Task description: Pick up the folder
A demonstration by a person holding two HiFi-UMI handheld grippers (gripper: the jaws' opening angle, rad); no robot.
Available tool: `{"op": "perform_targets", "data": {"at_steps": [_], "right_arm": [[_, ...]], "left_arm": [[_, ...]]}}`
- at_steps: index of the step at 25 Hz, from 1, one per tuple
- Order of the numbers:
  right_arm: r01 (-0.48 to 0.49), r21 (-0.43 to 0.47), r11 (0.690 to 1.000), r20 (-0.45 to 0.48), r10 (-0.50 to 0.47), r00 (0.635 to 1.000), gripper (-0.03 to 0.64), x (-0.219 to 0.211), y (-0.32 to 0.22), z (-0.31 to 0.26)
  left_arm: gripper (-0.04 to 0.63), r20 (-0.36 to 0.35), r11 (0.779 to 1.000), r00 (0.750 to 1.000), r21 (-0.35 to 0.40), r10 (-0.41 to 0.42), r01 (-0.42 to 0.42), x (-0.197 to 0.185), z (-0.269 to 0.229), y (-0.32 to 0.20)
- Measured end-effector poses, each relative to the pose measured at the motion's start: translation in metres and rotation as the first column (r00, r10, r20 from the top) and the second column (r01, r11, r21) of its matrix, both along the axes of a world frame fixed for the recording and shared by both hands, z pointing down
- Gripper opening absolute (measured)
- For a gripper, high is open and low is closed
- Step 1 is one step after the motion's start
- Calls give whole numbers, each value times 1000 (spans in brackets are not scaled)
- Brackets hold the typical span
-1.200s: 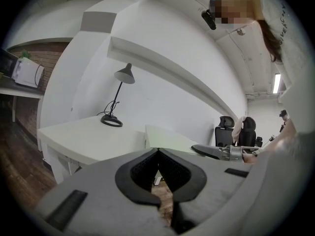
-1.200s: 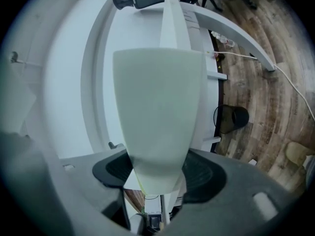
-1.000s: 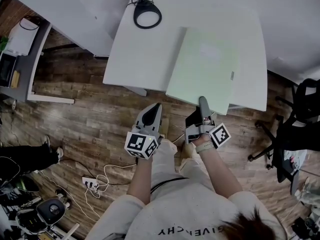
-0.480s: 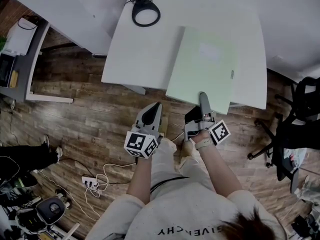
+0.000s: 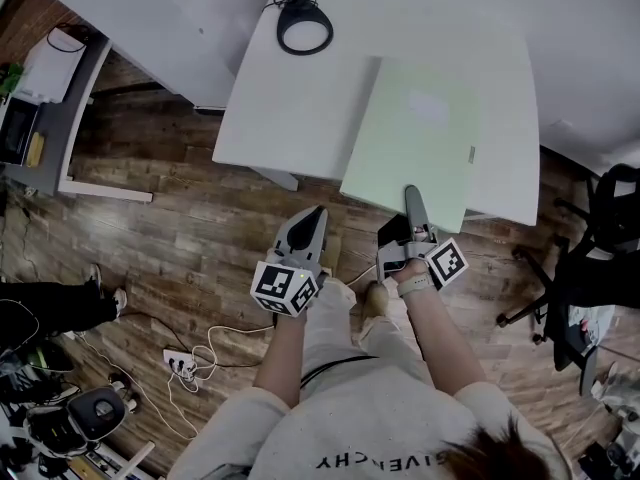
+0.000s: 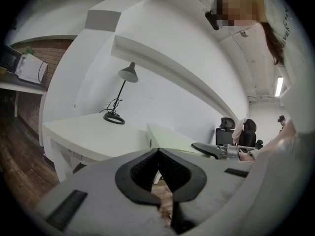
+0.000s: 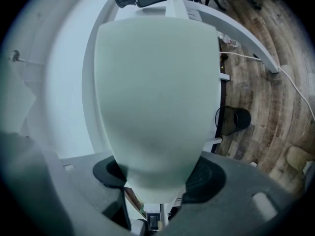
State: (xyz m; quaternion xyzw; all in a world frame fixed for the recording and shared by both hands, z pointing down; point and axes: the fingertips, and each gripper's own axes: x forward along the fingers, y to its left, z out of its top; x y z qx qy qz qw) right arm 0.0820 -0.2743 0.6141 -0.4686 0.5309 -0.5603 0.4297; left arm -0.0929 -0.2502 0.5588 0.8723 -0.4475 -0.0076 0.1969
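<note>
A pale green folder (image 5: 420,138) lies on the white table (image 5: 290,108), its near edge hanging past the table's front. My right gripper (image 5: 411,196) is turned sideways at that near edge, with one jaw on top of the folder. In the right gripper view the folder (image 7: 157,92) fills the gap of the right gripper (image 7: 157,176); the jaws are closing and both pads lie against it. My left gripper (image 5: 316,213) hangs over the floor left of the folder, shut and holding nothing. Its view shows the left gripper (image 6: 158,154) with tips together and the folder (image 6: 172,142) beyond.
A black desk lamp (image 5: 304,28) stands at the table's far edge. An office chair (image 5: 600,258) is on the right. A power strip with cables (image 5: 180,368) lies on the wood floor, and another person's legs (image 5: 50,308) show at the left.
The head view has shifted slightly. My right gripper stays at the folder's near edge, and the folder still rests on the table. The left gripper has not moved.
</note>
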Motion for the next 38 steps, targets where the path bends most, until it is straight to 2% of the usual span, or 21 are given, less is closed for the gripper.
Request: {"op": "perform_targets", "data": {"at_steps": [7,15,20,27,34,38], "right_arm": [[31,-6,1000,-35,-31,999,279,10,8,-8],[94,4,996,-185,-92,978,276,27,16,-26],[123,0,992,-311,-117,943,276,35,18,-43],[163,18,986,-415,-141,899,276,49,19,-67],[213,38,976,-571,-154,807,276,65,15,-98],[225,61,972,-615,-141,776,276,68,16,-113]], "left_arm": [[-2,-3,1000,1000,21,-7,7,2,-10,1],[-2,-1,998,999,47,-33,33,3,-23,5],[-2,2,996,998,64,-56,56,0,-32,6],[-2,1,993,997,99,-72,72,0,-52,8],[-2,4,988,996,126,-90,89,-2,-70,9],[-2,5,985,995,141,-104,102,-6,-78,11]]}}
